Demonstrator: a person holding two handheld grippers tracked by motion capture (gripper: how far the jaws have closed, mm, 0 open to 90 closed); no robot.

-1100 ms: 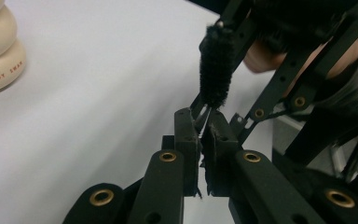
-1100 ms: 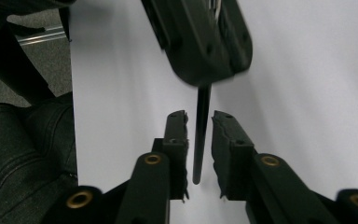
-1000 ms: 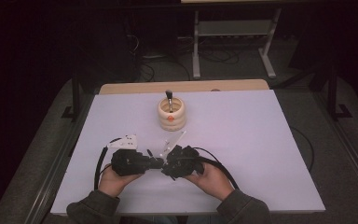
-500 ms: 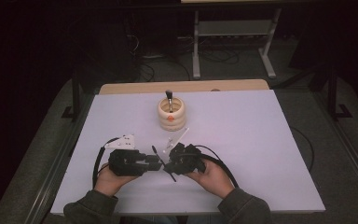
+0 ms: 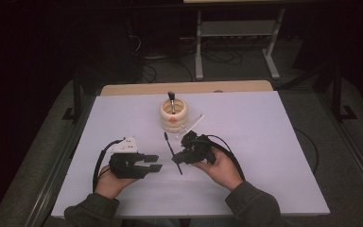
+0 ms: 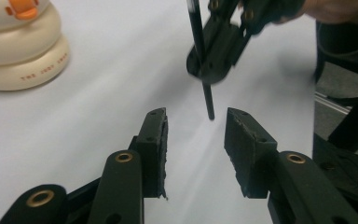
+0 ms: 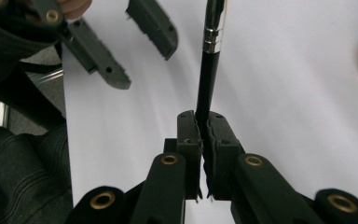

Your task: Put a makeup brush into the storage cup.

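Note:
My right gripper (image 5: pixel 179 158) (image 7: pixel 201 116) is shut on a thin black brush (image 5: pixel 169 143) (image 7: pixel 212 46) with a silver band and holds it slanted just above the white table. The brush's lower end (image 6: pixel 209 100) hangs a little beyond my left gripper (image 5: pixel 153 162) (image 6: pixel 196 114). The left jaws have just been opening and stand apart with nothing between them. The right gripper (image 6: pixel 223 44) also appears near the top of the left gripper view. A cream ringed holder (image 5: pixel 173 117) (image 6: pixel 21 51) stands behind both hands with another brush (image 5: pixel 171 98) upright in it.
A thin white stick (image 5: pixel 196 120) lies on the white table (image 5: pixel 264 142) just right of the holder. The left gripper's jaws (image 7: pixel 121 42) sit at the upper left of the right gripper view. Metal frame legs (image 5: pixel 201 47) stand on the dark floor beyond the table.
The two grippers were together on the brush. The left jaws have let go and opened, and the right gripper has drawn away to the right with the brush.

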